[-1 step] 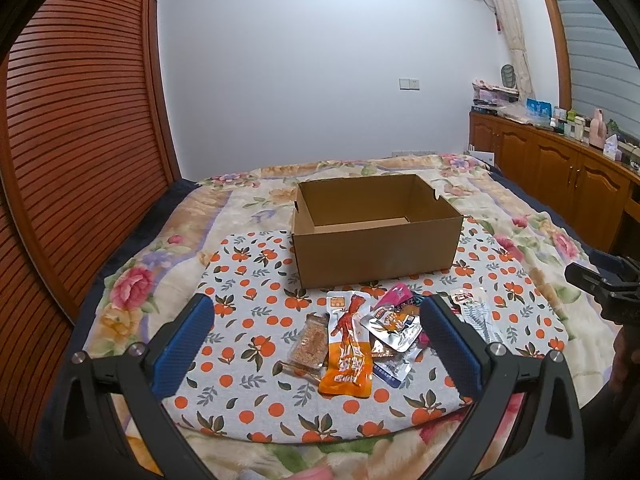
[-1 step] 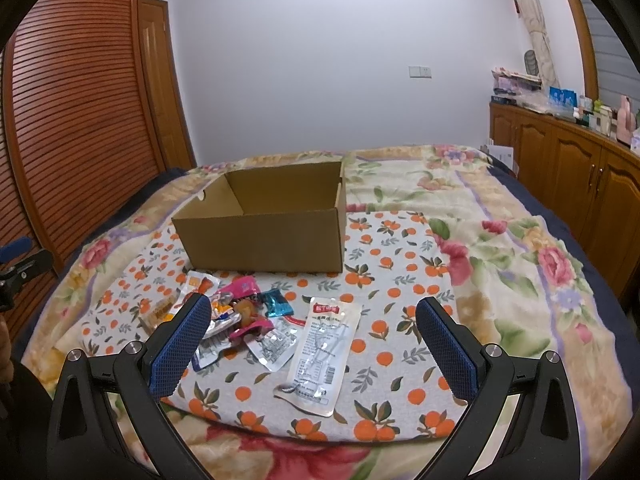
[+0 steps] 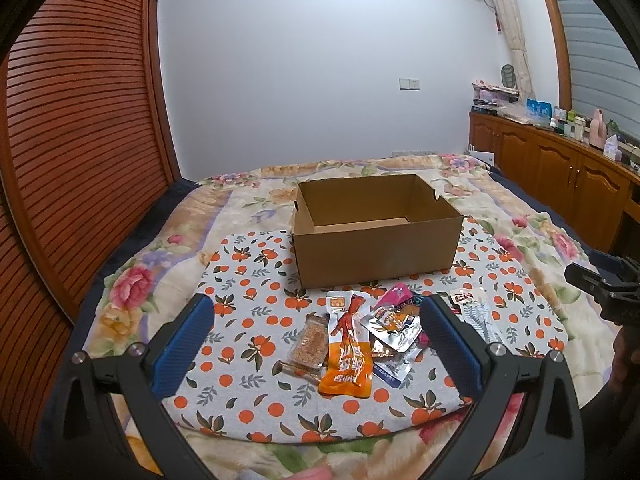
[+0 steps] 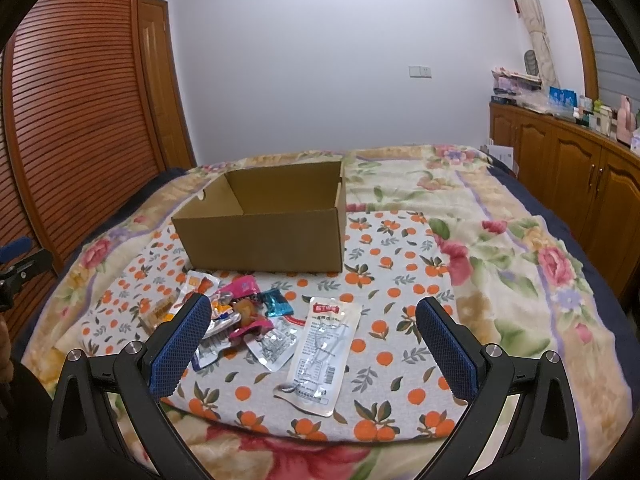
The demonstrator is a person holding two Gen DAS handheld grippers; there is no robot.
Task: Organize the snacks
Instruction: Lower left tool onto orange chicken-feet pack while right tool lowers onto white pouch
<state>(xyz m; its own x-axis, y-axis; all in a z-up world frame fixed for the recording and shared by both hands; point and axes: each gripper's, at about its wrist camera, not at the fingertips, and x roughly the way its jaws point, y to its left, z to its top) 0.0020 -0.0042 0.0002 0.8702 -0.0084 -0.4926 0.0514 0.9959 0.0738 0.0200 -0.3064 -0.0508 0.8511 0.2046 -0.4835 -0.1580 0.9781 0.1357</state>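
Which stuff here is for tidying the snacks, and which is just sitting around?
For the job:
cardboard box
orange snack packet
clear white packet
small blue candy
left gripper
right gripper

Just lying about:
bottles on the cabinet
wall switch

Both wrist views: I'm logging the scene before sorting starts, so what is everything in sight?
cardboard box: one, brown, open, on the orange-print cloth.
orange packet: one, orange and white, in front of the box.
clear long packet: one, red label, right of the pile.
small snack packets: several, pink, blue, silver, piled.
floral bedspread: one, under the cloth.
wooden cabinets: brown, right wall.
left gripper: blue fingers, open.
right gripper: blue fingers, open.
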